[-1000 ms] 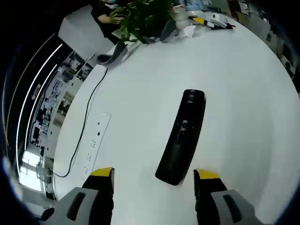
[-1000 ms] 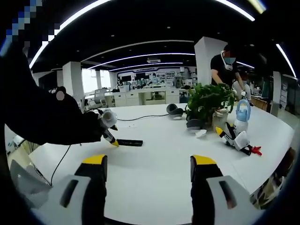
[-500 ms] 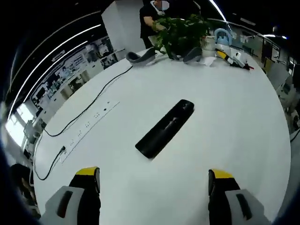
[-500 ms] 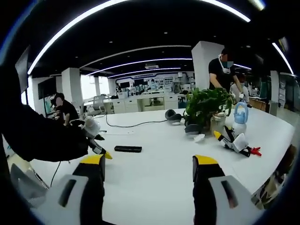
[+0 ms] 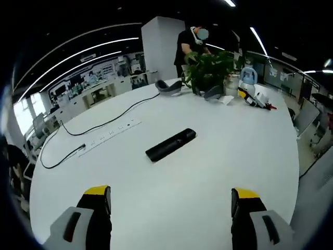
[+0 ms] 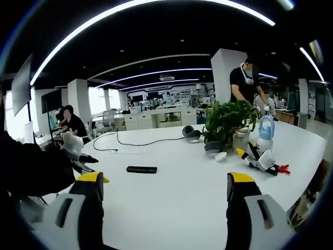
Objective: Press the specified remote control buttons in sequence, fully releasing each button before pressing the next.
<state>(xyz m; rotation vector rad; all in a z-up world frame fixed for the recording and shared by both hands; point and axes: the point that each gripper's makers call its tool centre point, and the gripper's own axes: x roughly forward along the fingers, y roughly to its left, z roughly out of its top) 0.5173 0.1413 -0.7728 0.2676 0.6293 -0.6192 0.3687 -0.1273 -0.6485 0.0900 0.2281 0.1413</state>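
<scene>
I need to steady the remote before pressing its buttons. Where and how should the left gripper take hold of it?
Grip the remote control across its narrow width near the bare end nearest the left gripper, coming from above. It lies flat on the white table as a long, slim bar, so probably only the long edges fit between the open jaws.

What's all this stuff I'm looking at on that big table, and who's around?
Table: one, white, round, holds everything.
Remote control: one, black, flat near the table's middle.
Power strip: one, white, with a black cable, beyond the remote.
Potted plant: one, green, far edge.
Headphones: two grey pairs, beside the plant.
Bottle: one, pale blue, right of the plant.
Standing person: one, dark shirt, behind the plant.
Seated person: one, dark clothes, far left.
Left tongs: grey, yellow tips, open.
Right tongs: same, open.
</scene>
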